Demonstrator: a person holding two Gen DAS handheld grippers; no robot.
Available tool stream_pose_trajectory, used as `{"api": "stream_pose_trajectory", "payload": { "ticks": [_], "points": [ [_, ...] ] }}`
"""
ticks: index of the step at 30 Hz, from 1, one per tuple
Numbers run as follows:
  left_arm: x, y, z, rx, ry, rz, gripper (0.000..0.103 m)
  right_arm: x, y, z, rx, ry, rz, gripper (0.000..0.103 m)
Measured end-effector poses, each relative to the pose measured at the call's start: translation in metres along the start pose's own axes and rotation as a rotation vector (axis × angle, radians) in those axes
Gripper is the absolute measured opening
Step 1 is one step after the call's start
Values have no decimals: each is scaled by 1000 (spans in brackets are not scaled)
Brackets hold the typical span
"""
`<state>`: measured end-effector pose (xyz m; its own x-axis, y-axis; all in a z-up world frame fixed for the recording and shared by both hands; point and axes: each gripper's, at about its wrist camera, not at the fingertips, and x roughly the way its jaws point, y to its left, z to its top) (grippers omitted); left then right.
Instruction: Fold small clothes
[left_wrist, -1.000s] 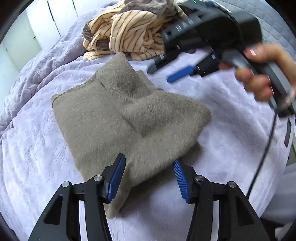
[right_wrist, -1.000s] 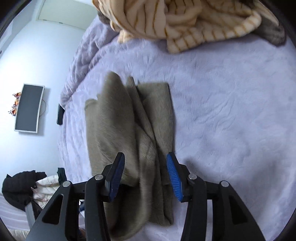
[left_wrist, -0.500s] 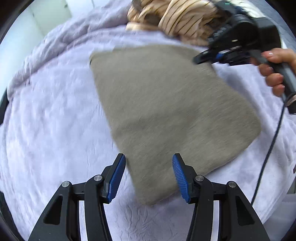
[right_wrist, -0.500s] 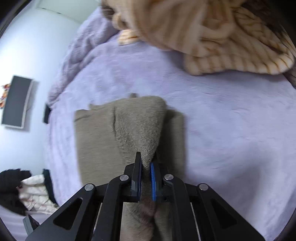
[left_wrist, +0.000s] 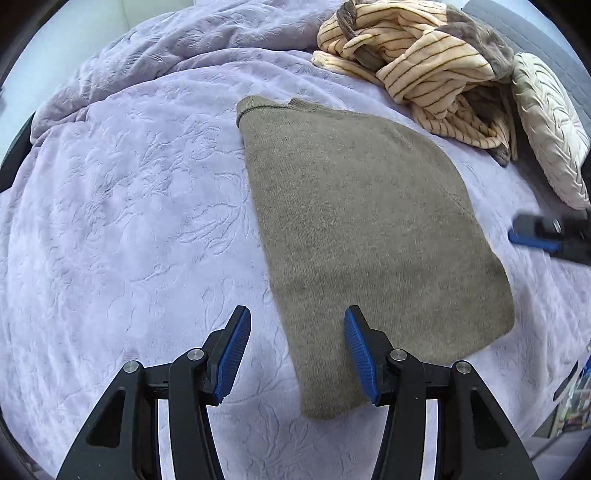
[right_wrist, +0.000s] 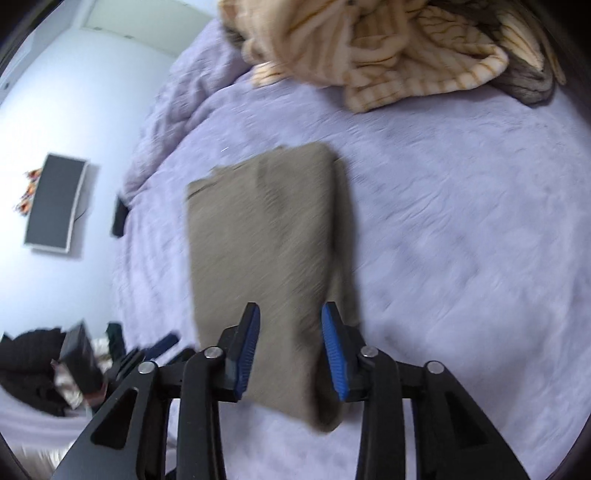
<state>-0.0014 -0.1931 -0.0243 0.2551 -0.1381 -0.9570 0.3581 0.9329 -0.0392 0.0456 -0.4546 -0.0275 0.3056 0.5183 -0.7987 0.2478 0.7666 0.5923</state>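
A taupe knitted garment lies folded flat on the lilac bedspread. My left gripper hovers open over its near corner, with the pads clear of the cloth. In the right wrist view the same garment stretches away beneath my right gripper. Its jaws are opening and stand apart above the near end of the cloth, gripping nothing. The right gripper's blue fingertip shows at the right edge of the left wrist view, beside the garment.
A heap of cream striped clothes lies at the far side of the bed, next to a white textured pillow. A dark monitor hangs on the wall at left. Dark clothes are piled beyond the bed's edge.
The right gripper pinched a raised fold of the garment, laid it over and let go. The garment went from bunched to flat. The left gripper slid sideways and rolled.
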Motion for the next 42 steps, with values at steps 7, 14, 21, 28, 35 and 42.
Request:
{"api": "stream_pose_trajectory", "payload": {
  "ticks": [7,14,21,28,35,42],
  "points": [
    [31,-7,-37,35,120,33,56,49,12,-45,-144,109,-199,32],
    [28,9,-44,-65,140,14,67,59,-12,-71,-92,126,-261,24],
    [13,14,-55,-55,143,37,67,46,-22,-86,-38,155,-290,37],
    [9,24,-63,-73,170,41,67,34,-30,-108,9,173,-289,37],
    [6,32,-60,-96,193,36,67,16,-41,-124,44,179,-285,38],
    [4,33,-62,-103,215,18,67,15,-31,-118,44,172,-276,45]
  ]
}}
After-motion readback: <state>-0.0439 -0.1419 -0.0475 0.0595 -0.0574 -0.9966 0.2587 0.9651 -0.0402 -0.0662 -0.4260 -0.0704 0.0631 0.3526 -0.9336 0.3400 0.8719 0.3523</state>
